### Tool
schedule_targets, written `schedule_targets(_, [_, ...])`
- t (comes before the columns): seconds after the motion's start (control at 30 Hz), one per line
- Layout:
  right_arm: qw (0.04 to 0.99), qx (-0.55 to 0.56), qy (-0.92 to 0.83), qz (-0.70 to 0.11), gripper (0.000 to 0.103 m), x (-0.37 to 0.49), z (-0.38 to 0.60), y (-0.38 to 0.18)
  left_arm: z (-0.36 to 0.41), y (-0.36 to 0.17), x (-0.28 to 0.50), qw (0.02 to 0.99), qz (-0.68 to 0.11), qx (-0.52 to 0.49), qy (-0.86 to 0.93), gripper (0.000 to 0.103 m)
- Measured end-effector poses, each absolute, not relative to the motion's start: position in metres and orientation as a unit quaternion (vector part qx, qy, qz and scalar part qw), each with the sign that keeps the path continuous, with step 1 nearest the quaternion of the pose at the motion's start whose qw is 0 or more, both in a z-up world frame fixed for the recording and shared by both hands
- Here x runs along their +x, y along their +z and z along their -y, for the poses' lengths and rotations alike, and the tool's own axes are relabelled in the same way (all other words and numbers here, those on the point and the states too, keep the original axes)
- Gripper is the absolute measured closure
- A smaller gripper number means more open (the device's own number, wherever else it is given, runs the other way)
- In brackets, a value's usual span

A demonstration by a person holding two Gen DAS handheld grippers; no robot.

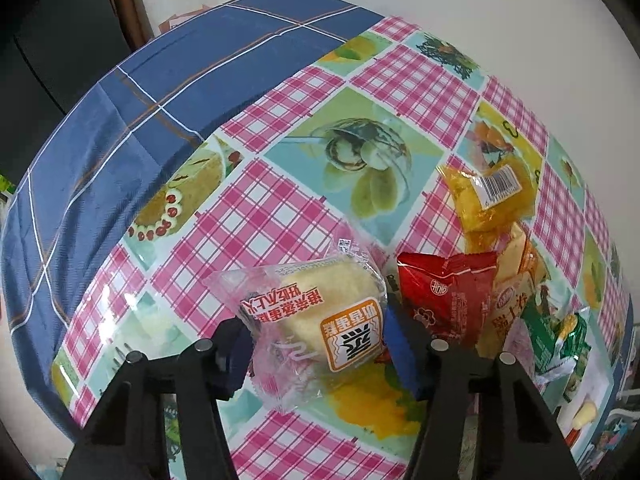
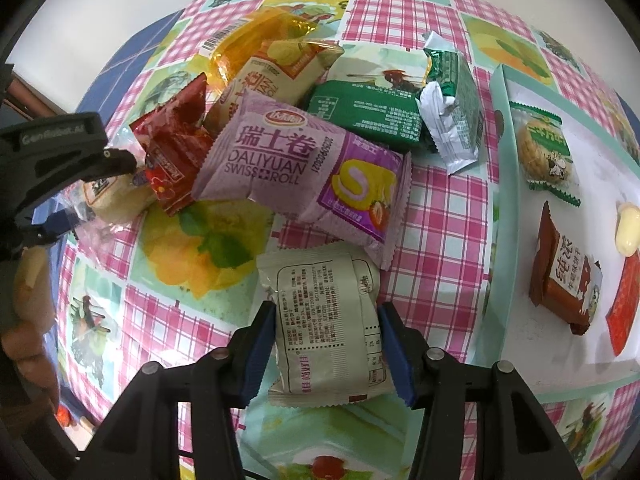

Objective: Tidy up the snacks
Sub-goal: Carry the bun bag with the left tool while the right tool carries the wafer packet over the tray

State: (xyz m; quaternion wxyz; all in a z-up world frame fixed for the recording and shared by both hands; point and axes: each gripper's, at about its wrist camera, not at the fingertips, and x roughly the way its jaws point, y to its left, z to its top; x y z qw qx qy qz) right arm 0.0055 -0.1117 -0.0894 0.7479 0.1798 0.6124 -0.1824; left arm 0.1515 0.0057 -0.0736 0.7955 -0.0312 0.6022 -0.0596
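Note:
My left gripper is shut on a clear-wrapped yellow cake, its blue pads pressing both sides; the same cake shows at the left of the right wrist view. My right gripper is shut on a grey-beige snack packet lying print side up. A pile of snacks lies ahead: a purple Swiss roll pack, a red packet, a green packet, a cream Swiss roll pack and an orange jelly pack.
A white tray with a mint rim sits at the right, holding a round cracker pack, a brown biscuit pack, a red packet and a pale candy. The pink plaid tablecloth meets a blue cloth at the left.

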Motion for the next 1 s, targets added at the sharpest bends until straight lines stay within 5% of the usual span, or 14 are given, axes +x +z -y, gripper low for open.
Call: schedule_targets(1.0, [0.796, 0.222, -0.195, -0.528, 0.049, -0.011, 0.138, -0.007, -0.007, 0.01, 0.126, 0.822, -0.556, -0.071, -0.104, 0.043])
